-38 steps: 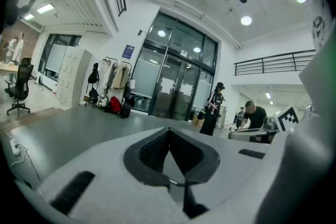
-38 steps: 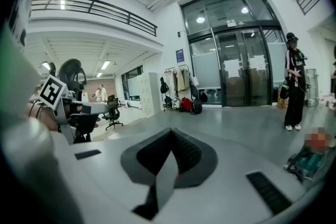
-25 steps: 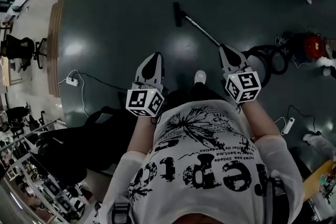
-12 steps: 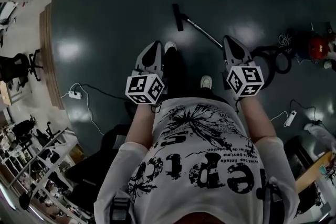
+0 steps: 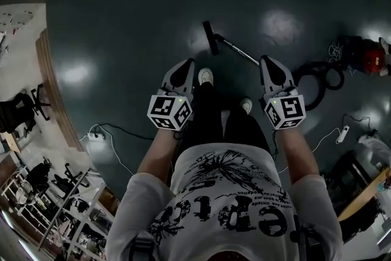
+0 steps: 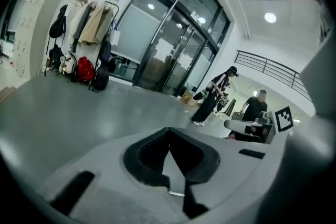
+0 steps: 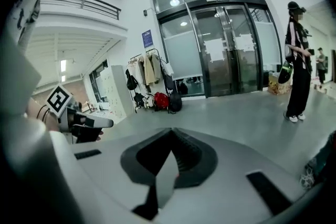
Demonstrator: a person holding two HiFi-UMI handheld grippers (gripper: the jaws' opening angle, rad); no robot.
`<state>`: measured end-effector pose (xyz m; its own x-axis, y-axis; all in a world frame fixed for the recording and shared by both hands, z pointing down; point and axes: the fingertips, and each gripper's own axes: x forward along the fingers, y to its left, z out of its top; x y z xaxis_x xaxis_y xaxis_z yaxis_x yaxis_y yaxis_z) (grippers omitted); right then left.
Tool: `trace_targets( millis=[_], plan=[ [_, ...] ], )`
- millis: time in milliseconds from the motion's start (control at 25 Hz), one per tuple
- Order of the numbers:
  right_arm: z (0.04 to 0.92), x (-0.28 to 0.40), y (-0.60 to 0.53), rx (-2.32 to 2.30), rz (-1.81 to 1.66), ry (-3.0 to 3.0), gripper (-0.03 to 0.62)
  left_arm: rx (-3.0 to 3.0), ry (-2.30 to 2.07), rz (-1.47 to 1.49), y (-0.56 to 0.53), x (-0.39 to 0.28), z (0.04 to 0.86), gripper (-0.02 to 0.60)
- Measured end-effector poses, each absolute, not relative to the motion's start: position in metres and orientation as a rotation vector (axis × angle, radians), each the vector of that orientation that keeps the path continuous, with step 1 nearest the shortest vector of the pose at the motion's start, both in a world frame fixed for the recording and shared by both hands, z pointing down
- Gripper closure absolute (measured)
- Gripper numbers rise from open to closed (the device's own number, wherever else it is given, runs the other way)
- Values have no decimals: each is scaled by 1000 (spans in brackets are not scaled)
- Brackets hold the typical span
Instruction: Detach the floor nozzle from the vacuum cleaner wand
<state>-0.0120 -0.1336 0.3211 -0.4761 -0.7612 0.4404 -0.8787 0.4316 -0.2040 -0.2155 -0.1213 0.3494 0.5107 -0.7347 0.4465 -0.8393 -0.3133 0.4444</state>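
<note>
Nothing of the detaching looks done yet. The black bar-shaped floor nozzle (image 5: 209, 37) lies on the dark glossy floor (image 5: 134, 3) at the upper centre of the head view, and as far as can be made out it is joined to the slim silver metal wand (image 5: 237, 52), which runs down-right towards a coiled black hose (image 5: 319, 79) and a red rounded cleaner body (image 5: 371, 59) at the right edge.

The left gripper (image 5: 185, 65) and the right gripper (image 5: 267, 62) are held out in front of the person, either side of the feet, both apart from the nozzle and wand. Each gripper's own view shows its jaws pressed together with nothing between them (left gripper (image 6: 170, 150), right gripper (image 7: 167, 157)).

What remains is the whole job: reaching down, steadying the wand, and pulling the nozzle free.
</note>
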Motion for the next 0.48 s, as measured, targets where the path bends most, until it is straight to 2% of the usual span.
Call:
trace_targets(
  millis=[200, 480],
  plan=[
    [431, -8, -149, 1295, 633, -2402, 594, 2120, -1160, 307, -135, -196, 462, 577],
    [706, -5, -148, 937, 567, -2318, 592, 2201, -1082, 554, -154, -177, 721, 577]
  ],
)
